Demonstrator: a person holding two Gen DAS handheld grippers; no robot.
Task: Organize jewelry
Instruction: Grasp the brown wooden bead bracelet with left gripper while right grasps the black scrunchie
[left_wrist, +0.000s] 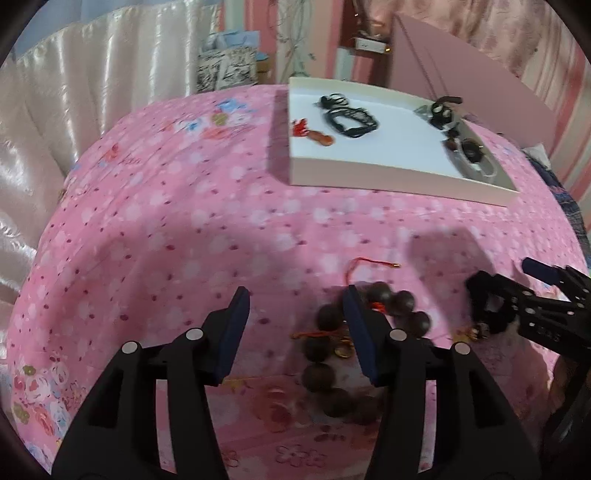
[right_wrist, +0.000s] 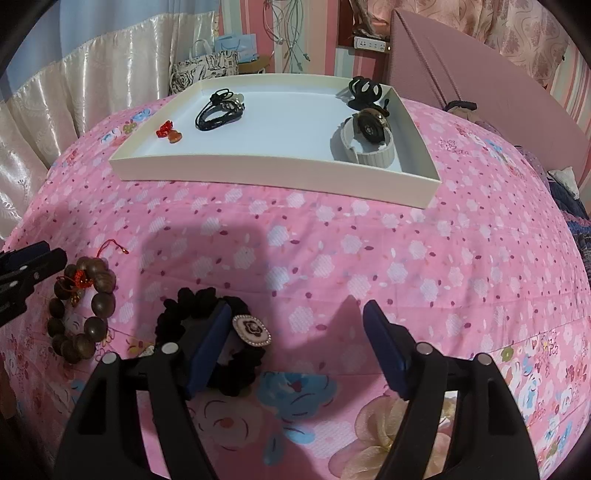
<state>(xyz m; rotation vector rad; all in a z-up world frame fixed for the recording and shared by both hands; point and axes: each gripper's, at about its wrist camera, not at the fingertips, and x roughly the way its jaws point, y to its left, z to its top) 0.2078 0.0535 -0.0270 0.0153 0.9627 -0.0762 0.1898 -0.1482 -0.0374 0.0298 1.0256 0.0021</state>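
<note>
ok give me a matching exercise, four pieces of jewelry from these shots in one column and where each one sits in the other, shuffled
1. bead bracelet
2. black scrunchie
3. red charm
4. watch

A. tray, left side
B. on a grey stand in the tray's right side
C. bedspread, under the right hand-held gripper
D. bedspread, far left in the right wrist view

Pairs: 1-D, 2-C, 3-A, 4-B

- The tray (right_wrist: 236, 168) sits on the bedspread (right_wrist: 332, 251), toward the far side.
- In the tray: a charm (right_wrist: 169, 133) at the near left, cords (right_wrist: 218, 109) behind it, a clip (right_wrist: 364, 90) at the far right, a watch (right_wrist: 369, 142) in front of the clip.
- Nearer, on the bedspread, the bead bracelet (right_wrist: 83, 306) lies left of the scrunchie (right_wrist: 218, 339).
- A headboard (right_wrist: 461, 70) stands behind the tray, to the right.
</note>
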